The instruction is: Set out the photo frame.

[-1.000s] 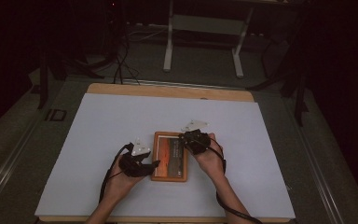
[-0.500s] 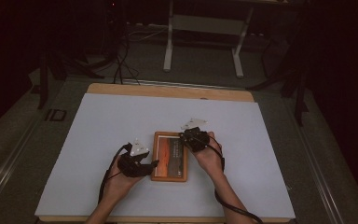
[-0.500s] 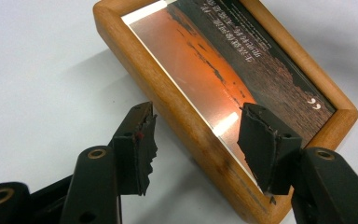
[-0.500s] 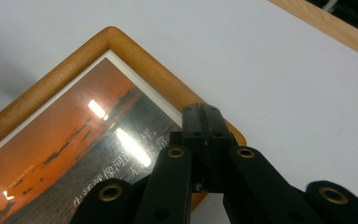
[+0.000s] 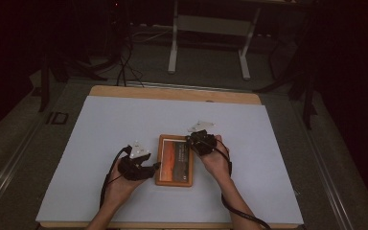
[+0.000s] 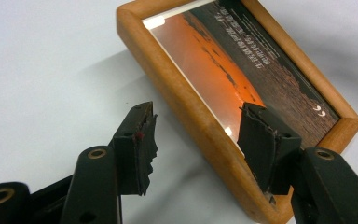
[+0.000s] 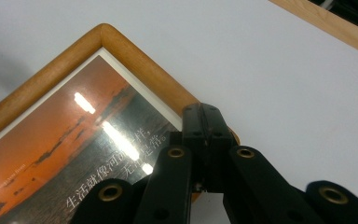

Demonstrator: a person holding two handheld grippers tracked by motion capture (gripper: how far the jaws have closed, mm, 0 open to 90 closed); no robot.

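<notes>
Lying flat on the white table (image 5: 100,143), the wooden picture frame (image 5: 175,160) has its edge straddled by the gaping left gripper (image 6: 193,135), while the right gripper (image 7: 205,122), jaws pressed together, hides its rim.

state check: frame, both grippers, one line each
picture frame: lying flat on the white table cover, picture side up, glass intact with glare spots.
left gripper: open, jaws straddling the frame's wooden side rail, not clamped.
right gripper: jaws together, tips at the frame's edge near a corner; whether they pinch the rim can't be told.
</notes>
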